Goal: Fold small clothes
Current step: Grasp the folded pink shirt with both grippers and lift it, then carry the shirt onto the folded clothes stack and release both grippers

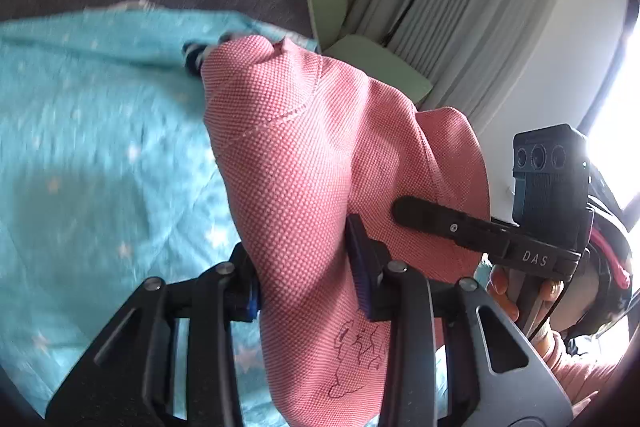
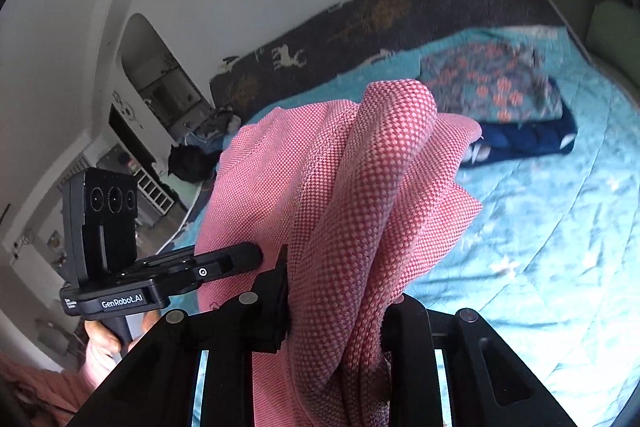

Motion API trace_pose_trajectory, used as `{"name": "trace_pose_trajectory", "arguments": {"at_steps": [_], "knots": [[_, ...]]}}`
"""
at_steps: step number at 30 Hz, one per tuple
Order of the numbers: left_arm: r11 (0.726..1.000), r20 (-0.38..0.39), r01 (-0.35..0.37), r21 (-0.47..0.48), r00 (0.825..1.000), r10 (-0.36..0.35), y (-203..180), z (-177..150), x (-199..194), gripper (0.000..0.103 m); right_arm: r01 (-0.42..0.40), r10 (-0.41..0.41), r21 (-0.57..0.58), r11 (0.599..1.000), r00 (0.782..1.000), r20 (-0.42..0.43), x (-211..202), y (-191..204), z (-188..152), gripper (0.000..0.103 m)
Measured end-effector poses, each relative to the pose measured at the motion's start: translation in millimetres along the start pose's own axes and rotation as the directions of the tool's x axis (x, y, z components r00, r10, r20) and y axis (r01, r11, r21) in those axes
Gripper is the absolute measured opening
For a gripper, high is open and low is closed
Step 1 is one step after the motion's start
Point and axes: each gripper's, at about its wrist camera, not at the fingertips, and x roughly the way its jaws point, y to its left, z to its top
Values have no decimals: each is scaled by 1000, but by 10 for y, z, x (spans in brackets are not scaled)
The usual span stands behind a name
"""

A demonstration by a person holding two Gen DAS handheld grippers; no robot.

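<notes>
L hand-held gripper [image 1: 308, 267]: jaws clamped on pink garment [image 1: 304, 155], cloth bunched between pads. R hand-held gripper [image 2: 336, 311]: jaws likewise clamped on same garment [image 2: 340, 187], thick fold gripped between pads. Garment hangs off both grippers, above the bed w/ teal star-print quilt [image 1: 88, 147]. Folded floral item [image 2: 492, 83] sits atop navy item [image 2: 532, 139] on quilt, far side, well apart from garment. Dark deer-print blanket [image 2: 360, 19] lies along bed's far edge.
</notes>
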Motion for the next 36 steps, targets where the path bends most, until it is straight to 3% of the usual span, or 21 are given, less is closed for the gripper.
{"name": "trace_pose_trajectory", "arguments": {"at_steps": [5, 12, 19, 26, 32, 35, 36], "knots": [[991, 61, -27, 130, 998, 20, -320, 441, -53, 38, 30, -26, -44, 999, 996, 85, -279, 51, 407, 26], [967, 122, -77, 244, 991, 48, -592, 1301, 92, 38, 79, -66, -75, 994, 983, 170, -408, -32, 1331, 26], [962, 154, -105, 252, 986, 67, -624, 2045, 497, 38, 147, -129, -77, 986, 971, 203, -190, -352, 2137, 26], [954, 147, -166, 248, 980, 132, -350, 2382, 1190, 38, 205, -196, -34, 978, 965, 174, 430, -900, 2636, 26], [967, 38, -168, 189, 986, 164, 179, 2431, 2084, 41, 246, -248, 34, 969, 966, 76, 1169, -1595, 2677, 26], [956, -67, -245, 161, 964, 259, 490, 2282, 2682, 46, 315, -313, 58, 947, 949, -43, 1668, -2014, 2542, 26], [942, -102, -293, 166, 945, 312, 585, 2193, 2885, 49, 351, -345, 72, 934, 935, -87, 1836, -2160, 2477, 26]]}}
